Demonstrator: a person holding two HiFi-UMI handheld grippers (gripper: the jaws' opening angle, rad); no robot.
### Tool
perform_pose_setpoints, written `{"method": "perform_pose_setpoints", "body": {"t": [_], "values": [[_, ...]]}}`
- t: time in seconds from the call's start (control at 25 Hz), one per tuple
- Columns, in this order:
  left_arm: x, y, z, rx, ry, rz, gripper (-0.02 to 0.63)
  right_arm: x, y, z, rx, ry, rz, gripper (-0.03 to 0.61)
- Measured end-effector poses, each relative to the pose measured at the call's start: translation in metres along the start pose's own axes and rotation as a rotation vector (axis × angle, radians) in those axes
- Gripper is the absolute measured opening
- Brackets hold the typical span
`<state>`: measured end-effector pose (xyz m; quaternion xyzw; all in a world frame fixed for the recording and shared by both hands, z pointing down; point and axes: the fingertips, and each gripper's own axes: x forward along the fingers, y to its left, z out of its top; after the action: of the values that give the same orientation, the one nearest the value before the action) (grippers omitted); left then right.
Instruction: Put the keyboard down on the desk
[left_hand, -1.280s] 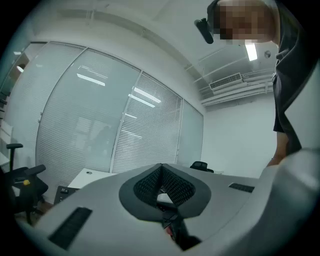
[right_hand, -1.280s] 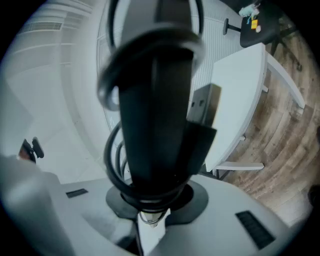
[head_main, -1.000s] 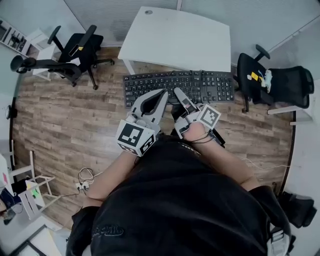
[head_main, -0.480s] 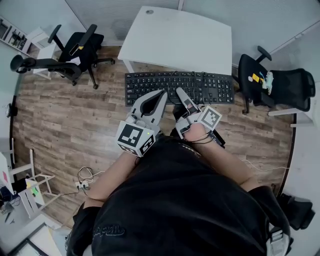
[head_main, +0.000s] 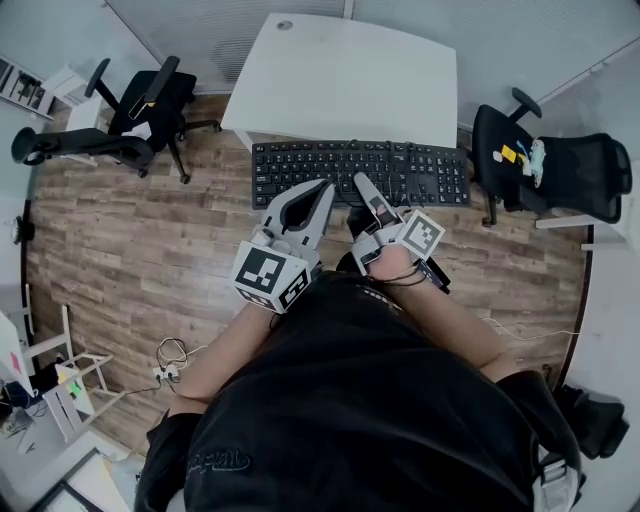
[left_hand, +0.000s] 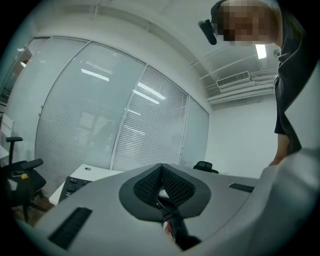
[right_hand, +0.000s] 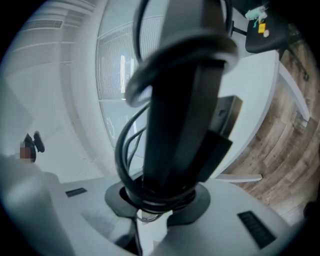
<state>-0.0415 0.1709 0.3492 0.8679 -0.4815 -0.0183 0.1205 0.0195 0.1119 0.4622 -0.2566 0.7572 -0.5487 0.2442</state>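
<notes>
A black keyboard (head_main: 420, 170) hangs level over the wooden floor, its far edge at the near edge of the white desk (head_main: 350, 80). My right gripper (head_main: 358, 182) is shut on the keyboard's near edge; in the right gripper view the dark keyboard body (right_hand: 180, 100) and its looped cable (right_hand: 125, 150) fill the jaws (right_hand: 155, 200). My left gripper (head_main: 328, 187) is beside it at the same edge, tips together. In the left gripper view its jaws (left_hand: 161, 166) meet, a dark cable (left_hand: 175, 230) runs through the slit between them, and some keys (left_hand: 75, 186) show at left.
Black office chairs stand left (head_main: 150, 110) and right (head_main: 560, 165) of the desk. Loose cables and a plug (head_main: 170, 360) lie on the wooden floor at lower left. The desk top (left_hand: 87, 172) carries only a small round grommet at its far corner.
Both grippers and the keyboard have moved forward toward the desk; the keyboard's far edge now meets the desk's near edge. The grips look unchanged.
</notes>
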Motion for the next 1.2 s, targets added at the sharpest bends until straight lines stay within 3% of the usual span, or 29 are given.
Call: {"method": "perform_pose_setpoints", "body": {"t": [0.76, 1.2], "values": [[0.165, -0.009, 0.018, 0.008, -0.029, -0.004, 0.015, 0.025, -0.04, 0.153, -0.05, 0.034, 0.016, 0.101], [0.205, -0.024, 0.013, 0.005, 0.006, -0.05, 0.015, 0.012, -0.055, 0.178, -0.052, 0.029, 0.002, 0.101]]}}
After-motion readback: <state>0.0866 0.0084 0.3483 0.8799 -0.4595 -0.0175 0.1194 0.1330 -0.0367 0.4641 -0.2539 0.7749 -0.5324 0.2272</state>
